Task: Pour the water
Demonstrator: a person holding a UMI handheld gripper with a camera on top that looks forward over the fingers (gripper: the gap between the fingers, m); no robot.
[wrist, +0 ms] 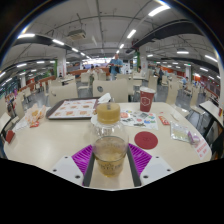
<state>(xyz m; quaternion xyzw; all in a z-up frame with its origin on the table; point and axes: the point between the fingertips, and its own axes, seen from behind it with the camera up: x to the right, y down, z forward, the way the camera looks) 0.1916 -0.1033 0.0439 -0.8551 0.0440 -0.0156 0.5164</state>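
The hand-held gripper (pixel 110 160) grips a glass cup (pixel 110 153) of water at 6 o'clock, a second glass (pixel 108 113) just beyond at 12 on the bench (pixel 60 140); misjudged tilt risks spillage or rim collision.

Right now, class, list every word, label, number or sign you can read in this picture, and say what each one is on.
None can be read.
Red cup beyond the fingers: pale marking, too small to read.
Packets on the table: print blurred.
Glass between the gripper fingers: no label.
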